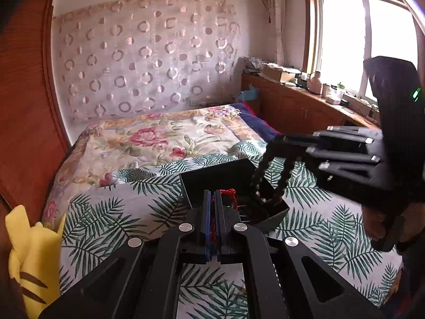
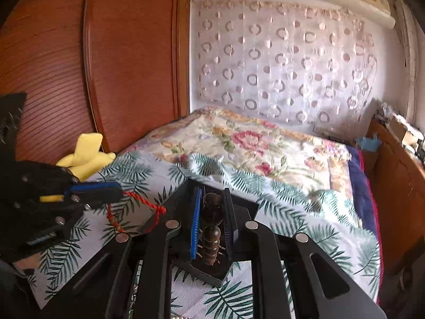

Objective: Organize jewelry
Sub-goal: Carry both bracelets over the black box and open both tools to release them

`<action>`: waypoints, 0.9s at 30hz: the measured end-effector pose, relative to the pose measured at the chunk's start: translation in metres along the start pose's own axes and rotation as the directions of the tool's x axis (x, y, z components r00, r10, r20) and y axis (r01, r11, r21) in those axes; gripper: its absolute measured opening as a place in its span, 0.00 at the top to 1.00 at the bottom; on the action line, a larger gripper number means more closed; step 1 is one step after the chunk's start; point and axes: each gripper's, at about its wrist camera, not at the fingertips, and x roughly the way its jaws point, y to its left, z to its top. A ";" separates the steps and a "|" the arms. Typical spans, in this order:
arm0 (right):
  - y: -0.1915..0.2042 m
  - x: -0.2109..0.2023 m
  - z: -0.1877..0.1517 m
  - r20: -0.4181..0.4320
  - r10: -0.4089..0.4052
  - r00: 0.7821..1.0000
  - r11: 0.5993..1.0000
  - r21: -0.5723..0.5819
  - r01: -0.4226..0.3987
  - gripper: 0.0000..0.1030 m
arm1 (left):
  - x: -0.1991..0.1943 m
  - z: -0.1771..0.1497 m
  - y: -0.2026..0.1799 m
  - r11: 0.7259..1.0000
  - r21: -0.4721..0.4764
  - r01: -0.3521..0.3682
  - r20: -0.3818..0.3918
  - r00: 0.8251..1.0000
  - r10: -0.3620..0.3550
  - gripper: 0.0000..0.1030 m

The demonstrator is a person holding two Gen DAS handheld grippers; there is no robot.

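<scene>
The left hand-held gripper (image 1: 211,202) has its blue-padded fingers pressed nearly together, pinching a red braided cord (image 1: 233,195) that runs out of the tips toward an open black jewelry box (image 1: 212,179) on the bed (image 1: 111,207). Its own camera shows only a sliver of red between the pads; the right wrist view shows that left hand-held gripper (image 2: 120,191) from the side, with the red braided cord (image 2: 144,203) looping down from its tip and across the black jewelry box (image 2: 183,186).

The right hand-held gripper (image 2: 212,202) is closed on a dark wooden bead bracelet (image 2: 212,236), the beads stacked between its fingers over the box. From the left camera that right hand-held gripper (image 1: 277,139) reaches in from the right, and the dark wooden bead bracelet (image 1: 261,175) hangs as a loop into the box.

The box interior is dark and partly covered by the fingers, so its compartments cannot be made out. No writing is readable.

A yellow plush toy (image 1: 32,255) lies at the bed's edge beside a wooden wardrobe (image 2: 106,66). Only the left view shows the window (image 1: 366,40).
</scene>
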 end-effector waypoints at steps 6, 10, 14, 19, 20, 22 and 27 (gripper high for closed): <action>-0.001 0.028 -0.020 -0.074 0.008 0.997 1.000 0.031 -0.005 0.83 | 0.014 0.001 0.004 1.000 -0.008 -0.007 -0.018 1.000 0.007 0.98; -0.003 0.032 -0.026 -0.094 0.022 0.995 0.998 0.052 -0.017 0.80 | 0.024 0.006 0.005 1.000 -0.013 -0.012 -0.024 1.000 0.012 0.98; -0.008 0.025 -0.030 -0.087 0.031 0.996 0.998 0.065 -0.025 0.78 | 0.034 0.014 0.004 1.000 -0.023 -0.008 -0.027 1.000 0.007 0.98; -0.016 0.011 -0.034 -0.073 0.032 0.997 0.997 0.075 -0.026 0.78 | 0.047 0.018 -0.002 1.000 -0.017 -0.005 -0.035 0.999 0.004 0.98; -0.016 0.008 -0.035 -0.071 0.031 0.997 0.997 0.076 -0.026 0.78 | 0.050 0.019 -0.004 1.000 -0.017 -0.003 -0.039 0.999 0.003 0.98; -0.018 0.001 -0.039 -0.066 0.026 0.997 0.997 0.076 -0.021 0.78 | 0.054 0.017 -0.006 1.000 -0.017 0.000 -0.044 0.999 -0.001 0.98; -0.018 -0.017 -0.055 -0.059 0.022 0.998 0.997 0.081 -0.017 0.78 | 0.061 0.013 -0.011 1.000 -0.008 0.000 -0.060 0.998 0.000 0.98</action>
